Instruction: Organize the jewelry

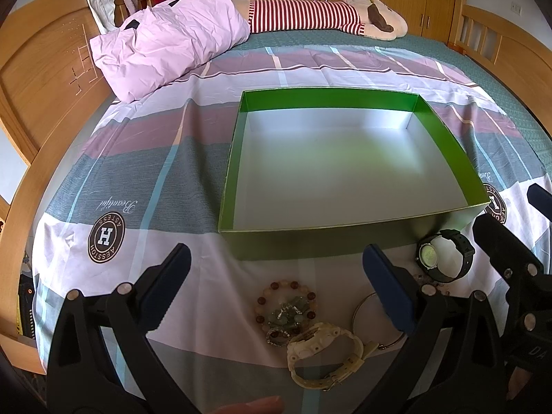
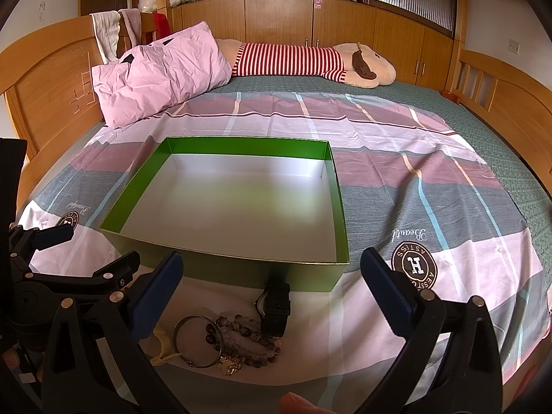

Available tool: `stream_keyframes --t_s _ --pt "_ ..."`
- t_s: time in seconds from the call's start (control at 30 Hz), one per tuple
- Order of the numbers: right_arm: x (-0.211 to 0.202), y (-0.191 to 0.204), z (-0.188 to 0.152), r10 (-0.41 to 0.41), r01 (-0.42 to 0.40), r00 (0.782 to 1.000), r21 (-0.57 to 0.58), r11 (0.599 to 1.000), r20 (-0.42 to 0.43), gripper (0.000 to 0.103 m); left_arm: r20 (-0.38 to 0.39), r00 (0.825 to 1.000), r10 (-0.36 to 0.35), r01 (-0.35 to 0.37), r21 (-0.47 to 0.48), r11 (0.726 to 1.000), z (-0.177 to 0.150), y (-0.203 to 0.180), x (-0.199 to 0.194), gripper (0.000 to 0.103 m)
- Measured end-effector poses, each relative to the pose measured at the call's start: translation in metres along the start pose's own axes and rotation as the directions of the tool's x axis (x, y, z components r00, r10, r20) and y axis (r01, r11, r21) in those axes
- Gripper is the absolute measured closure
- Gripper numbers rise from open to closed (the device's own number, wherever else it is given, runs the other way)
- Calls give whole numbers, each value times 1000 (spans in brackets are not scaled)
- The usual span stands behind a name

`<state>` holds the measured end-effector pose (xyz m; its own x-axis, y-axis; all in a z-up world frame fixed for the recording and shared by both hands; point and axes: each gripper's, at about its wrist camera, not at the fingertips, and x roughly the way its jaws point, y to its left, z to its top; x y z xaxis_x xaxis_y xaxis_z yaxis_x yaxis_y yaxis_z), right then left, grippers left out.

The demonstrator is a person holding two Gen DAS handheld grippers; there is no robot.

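Both sets of jaws stand wide open and hold nothing. My left gripper (image 1: 276, 289) hovers over the cream watch (image 1: 324, 355) and the beaded bracelet (image 1: 286, 307); my right gripper (image 2: 272, 289) hovers near the black watch (image 2: 274, 305). All the jewelry lies on the bed just in front of the empty green box (image 1: 310, 238). I'd take the cream watch by its strap and lift clear of the box's near wall. The metal bangle (image 2: 198, 341) overlaps the dark beads (image 2: 241, 341), so snagging looks likely.

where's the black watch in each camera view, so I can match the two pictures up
Left wrist view: the black watch lies at lower right, just past the green box's near right corner.
Right wrist view: the black watch lies at lower centre, against the box's near wall.
Shared landmark: the green box.
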<state>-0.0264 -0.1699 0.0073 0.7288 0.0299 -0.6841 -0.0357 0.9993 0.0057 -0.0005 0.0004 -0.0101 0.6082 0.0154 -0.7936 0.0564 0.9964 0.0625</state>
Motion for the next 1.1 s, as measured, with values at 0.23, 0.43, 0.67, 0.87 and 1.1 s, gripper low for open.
stream_keyframes --t_s 0.23,0.43,0.67,0.87,1.1 --pt "0 0 -1 -1 1 1000 1 1000 0 1 -3 1000 2 -2 3 1000 0 0 0 2" --pt "0 1 0 0 0 1000 -1 1000 0 1 -6 1000 4 -4 5 1000 -1 2 0 2" --pt "0 1 0 -1 1 1000 0 1000 0 1 -9 1000 6 -6 6 1000 -1 3 1 2" --pt "0 1 0 -1 1 1000 -1 1000 0 1 -10 1000 7 -7 6 1000 -1 3 1 2" --pt "0 2 0 -1 1 1000 -1 1000 -1 1 -11 1000 7 -7 7 1000 -1 5 1 2"
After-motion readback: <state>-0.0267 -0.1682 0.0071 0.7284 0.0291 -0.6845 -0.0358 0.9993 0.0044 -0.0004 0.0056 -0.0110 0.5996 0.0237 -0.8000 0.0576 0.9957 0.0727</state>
